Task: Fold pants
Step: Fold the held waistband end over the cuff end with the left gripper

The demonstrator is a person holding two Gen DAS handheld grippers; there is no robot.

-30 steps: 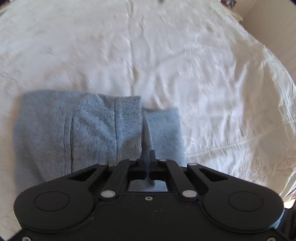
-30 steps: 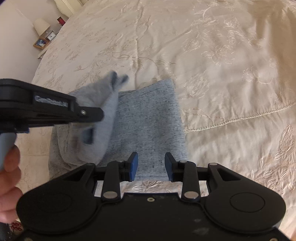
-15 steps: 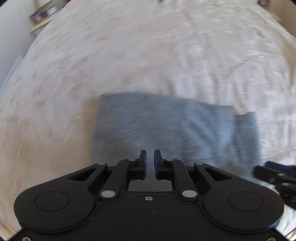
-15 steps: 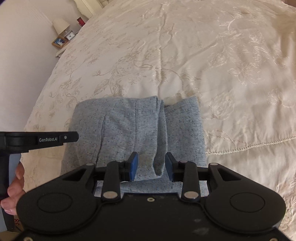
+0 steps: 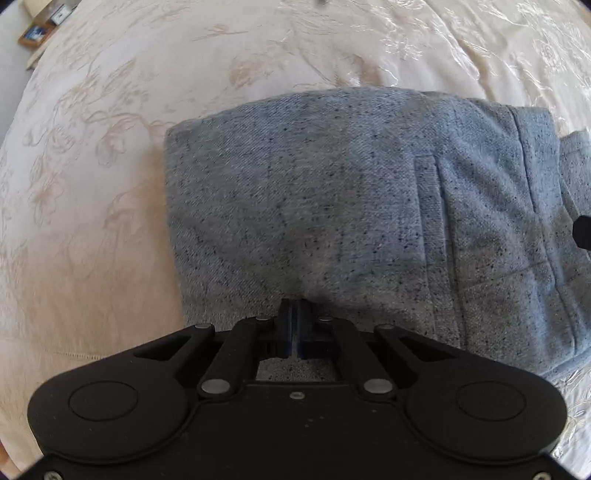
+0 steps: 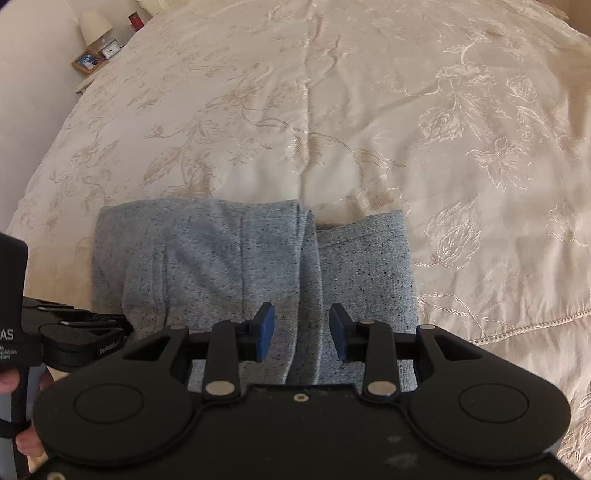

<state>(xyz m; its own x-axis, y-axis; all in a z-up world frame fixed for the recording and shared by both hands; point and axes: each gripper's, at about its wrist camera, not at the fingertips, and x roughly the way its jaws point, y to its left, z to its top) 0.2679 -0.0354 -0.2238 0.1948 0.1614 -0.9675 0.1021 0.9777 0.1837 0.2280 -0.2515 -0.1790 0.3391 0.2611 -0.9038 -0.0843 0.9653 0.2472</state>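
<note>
Grey-blue pants [image 5: 332, 206] lie folded into a compact bundle on the cream embroidered bedspread [image 5: 92, 155], which serves as landmark. Left gripper [image 5: 294, 314] points steeply down over the bundle's near edge, fingers pressed together with no cloth between them. Right gripper [image 6: 302, 328] hangs above the bundle's right portion, blue pads [image 6: 265, 330] spread apart, straddling the vertical fold ridge without pressing it. A lower layer sticks out to the right of the ridge. Off the bedspread's far left corner: lamp [image 6: 95, 26], framed photo [image 6: 86, 62].
</note>
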